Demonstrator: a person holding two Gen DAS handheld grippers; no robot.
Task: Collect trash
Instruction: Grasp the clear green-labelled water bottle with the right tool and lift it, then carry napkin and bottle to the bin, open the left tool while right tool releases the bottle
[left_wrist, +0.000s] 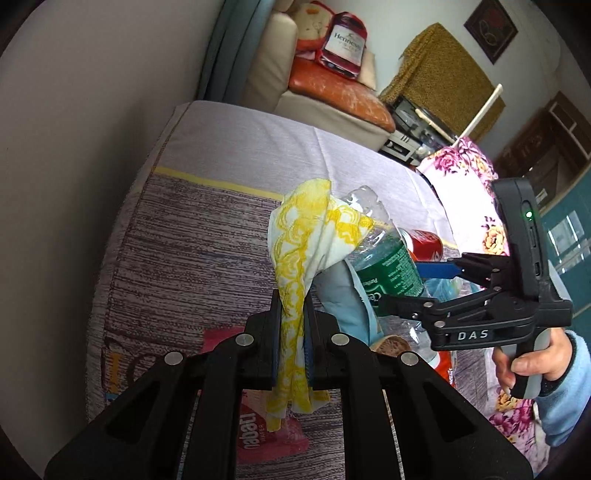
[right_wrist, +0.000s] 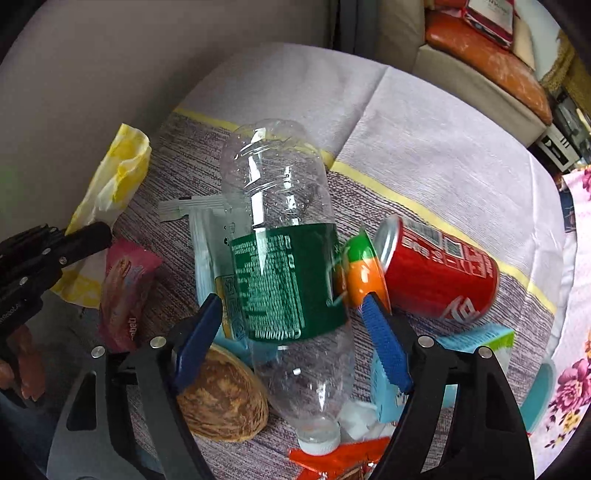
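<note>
hidden: bottle (left_wrist: 384, 262) partly behind napkin (left_wrist: 306, 240) | cut off: orange wrapper (right_wrist: 332, 461) at bottom edge | blurred: none

My left gripper (left_wrist: 291, 314) points steeply downward, jaws clamped tight on the yellow-and-white napkin (left_wrist: 310, 236), which sticks out beyond the fingertips and trails behind them. My right gripper (right_wrist: 291, 321) points almost straight down over the clear bottle (right_wrist: 284, 258), blue pads either side of its green label; I cannot tell whether they touch it. In the left wrist view, my right hand (left_wrist: 524, 365), in a light blue sleeve (left_wrist: 569, 391), wraps the handle, right of the napkin.
</note>
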